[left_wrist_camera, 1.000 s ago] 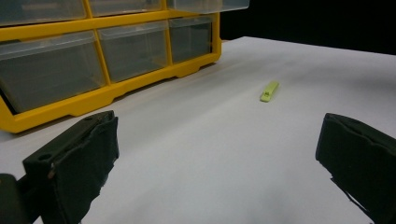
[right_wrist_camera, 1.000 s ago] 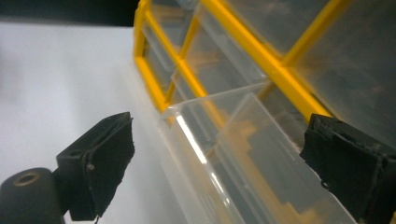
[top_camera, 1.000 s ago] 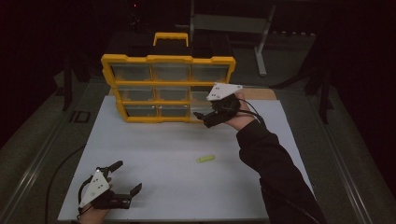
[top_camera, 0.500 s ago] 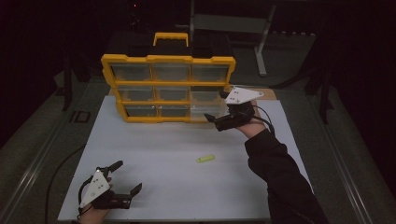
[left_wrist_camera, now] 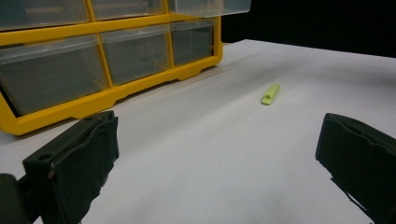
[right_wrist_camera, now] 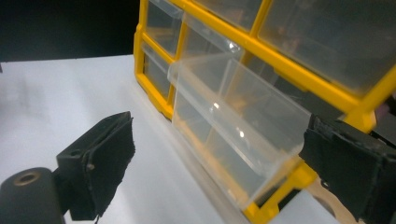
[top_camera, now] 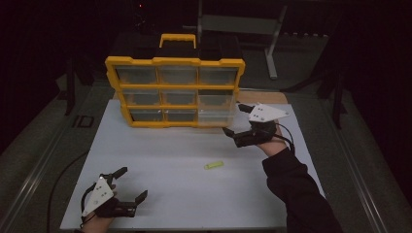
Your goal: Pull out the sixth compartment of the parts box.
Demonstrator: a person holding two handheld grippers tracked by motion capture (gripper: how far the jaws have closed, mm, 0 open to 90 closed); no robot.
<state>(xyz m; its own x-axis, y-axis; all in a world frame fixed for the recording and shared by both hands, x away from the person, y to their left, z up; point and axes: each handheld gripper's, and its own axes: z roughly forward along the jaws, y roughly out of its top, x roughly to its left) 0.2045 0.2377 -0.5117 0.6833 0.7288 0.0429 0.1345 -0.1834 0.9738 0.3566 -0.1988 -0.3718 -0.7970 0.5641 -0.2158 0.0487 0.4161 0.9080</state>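
A yellow organizer cabinet [top_camera: 175, 61] with clear drawers stands at the back of the white table [top_camera: 170, 150]. One clear drawer [top_camera: 216, 112] in its right column sticks out of the front; in the right gripper view the drawer [right_wrist_camera: 233, 116] looks empty. My right gripper [top_camera: 234, 119] is open just right of that drawer, with its jaws wide apart either side of the drawer's corner [right_wrist_camera: 224, 158]. A small yellow-green piece [top_camera: 214, 165] lies on the table between the hands. My left gripper [top_camera: 132, 183] rests open near the front left, pointing toward the piece [left_wrist_camera: 271, 94].
A black handle with a yellow grip [top_camera: 177, 40] tops the cabinet. Grey metal framing [top_camera: 272, 43] stands behind the table in the dark. A brown patch [top_camera: 262, 97] shows at the back right. The table's edges drop off left and right.
The right hand has drawn back to the right and toward the person, away from the cabinet front. The right-column drawer now stands out. The left gripper has not moved.
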